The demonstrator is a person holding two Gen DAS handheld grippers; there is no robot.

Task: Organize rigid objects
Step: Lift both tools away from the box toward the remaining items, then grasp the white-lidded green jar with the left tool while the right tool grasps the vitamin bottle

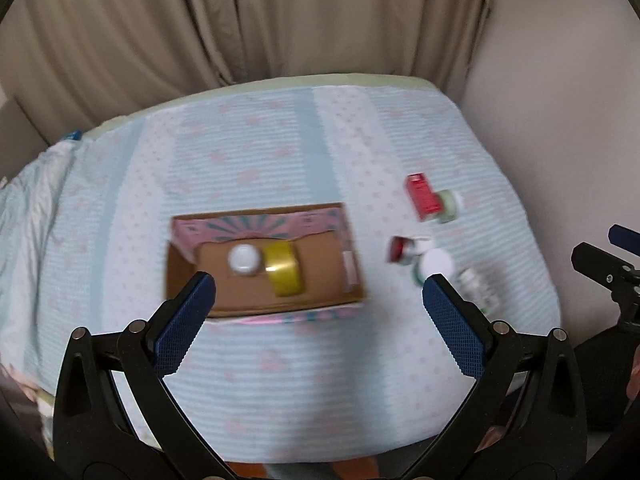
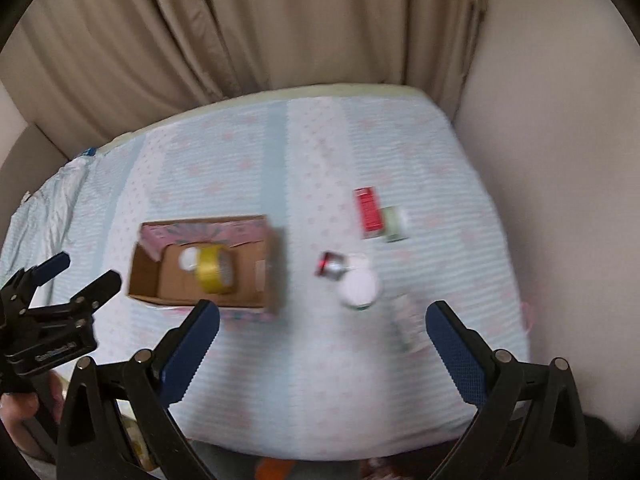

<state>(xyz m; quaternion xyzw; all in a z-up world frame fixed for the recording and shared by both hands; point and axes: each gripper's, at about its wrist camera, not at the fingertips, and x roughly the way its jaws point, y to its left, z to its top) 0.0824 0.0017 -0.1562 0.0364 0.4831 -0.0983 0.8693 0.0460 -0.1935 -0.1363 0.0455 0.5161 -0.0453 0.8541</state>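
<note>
An open cardboard box (image 1: pixel 320 300) (image 2: pixel 144 276) sits on the blue cloth-covered table and holds a yellow tape roll (image 1: pixel 283 268) (image 2: pixel 212 270) and a white-capped bottle (image 1: pixel 243 259) (image 2: pixel 188 259). To its right lie a red box (image 1: pixel 422 197) (image 2: pixel 370 211), a pale green jar (image 1: pixel 450 206) (image 2: pixel 394 222), a red-capped jar (image 1: pixel 402 249) (image 2: pixel 330 265), a white-lidded jar (image 1: pixel 436 264) (image 2: pixel 358 288) and a clear bottle (image 1: pixel 478 290) (image 2: pixel 406 324). My left gripper (image 1: pixel 318 294) is open and empty above the box's near side. My right gripper (image 2: pixel 322 318) is open and empty, near the jars.
Beige curtains hang behind the table and a plain wall stands at the right. The table (image 1: pixel 280 380) (image 2: pixel 300 400) ends close in front of both grippers. The right gripper shows in the left wrist view (image 1: pixel 608 268), and the left gripper shows in the right wrist view (image 2: pixel 52 296).
</note>
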